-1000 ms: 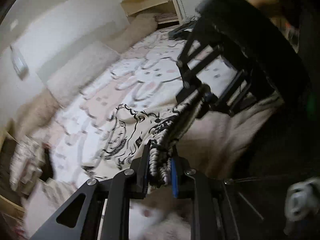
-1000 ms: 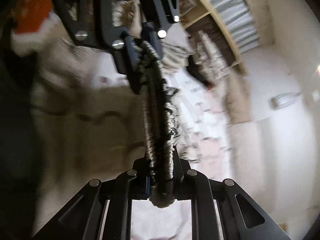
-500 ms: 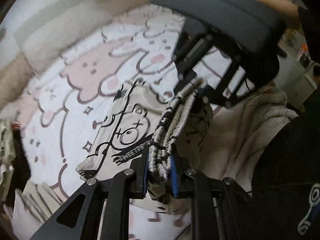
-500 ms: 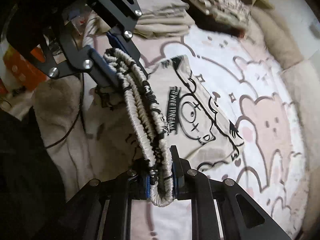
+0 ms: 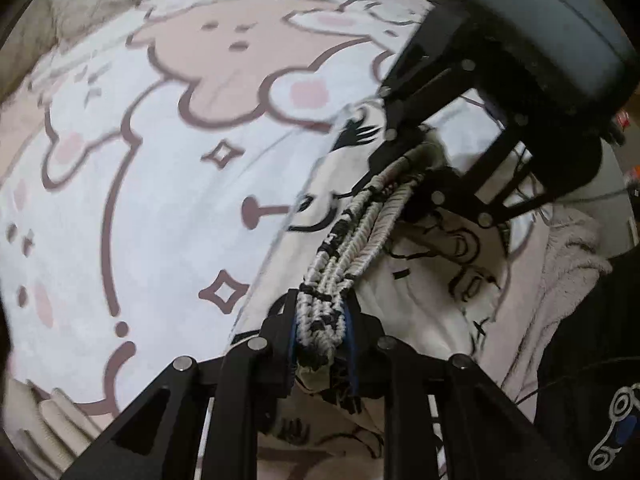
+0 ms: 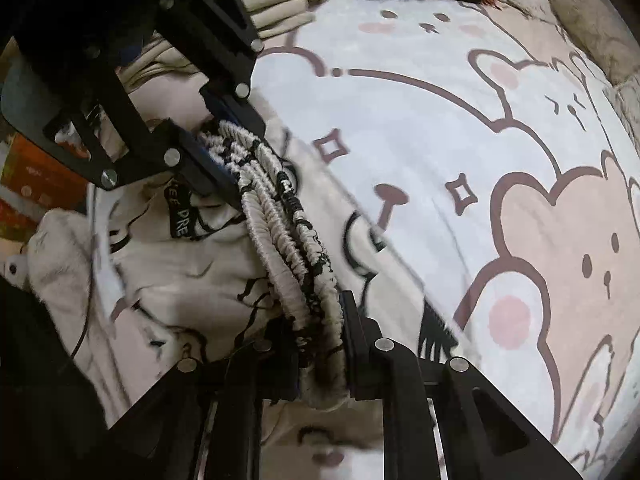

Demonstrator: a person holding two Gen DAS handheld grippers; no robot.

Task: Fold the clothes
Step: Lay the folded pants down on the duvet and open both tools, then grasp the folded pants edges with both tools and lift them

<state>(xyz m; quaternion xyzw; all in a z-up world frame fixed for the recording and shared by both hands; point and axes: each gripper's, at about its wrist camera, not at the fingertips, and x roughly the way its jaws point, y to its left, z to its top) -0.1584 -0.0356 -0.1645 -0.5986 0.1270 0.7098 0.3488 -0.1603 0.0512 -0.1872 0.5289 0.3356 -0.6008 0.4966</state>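
A cream garment with black cartoon print (image 5: pixel 432 288) hangs between my two grippers, its gathered elastic waistband (image 5: pixel 344 248) stretched from one to the other. My left gripper (image 5: pixel 322 332) is shut on one end of the waistband; my right gripper (image 5: pixel 404 164) shows opposite, shut on the other end. In the right wrist view my right gripper (image 6: pixel 320 344) clamps the waistband (image 6: pixel 288 240) and my left gripper (image 6: pixel 224 136) holds the far end. The garment's body (image 6: pixel 180 264) drapes onto the bed below.
A white bedsheet with pink bear drawings (image 5: pixel 160 200) spreads under the garment; it also shows in the right wrist view (image 6: pixel 480 160). Folded cream clothes (image 6: pixel 276 4) lie at the far edge. A fluffy cream blanket (image 5: pixel 568 264) lies to the right.
Both grippers have tipped down and dropped closer to the bed with the waistband held between them. The garment's body now rests on the sheet.
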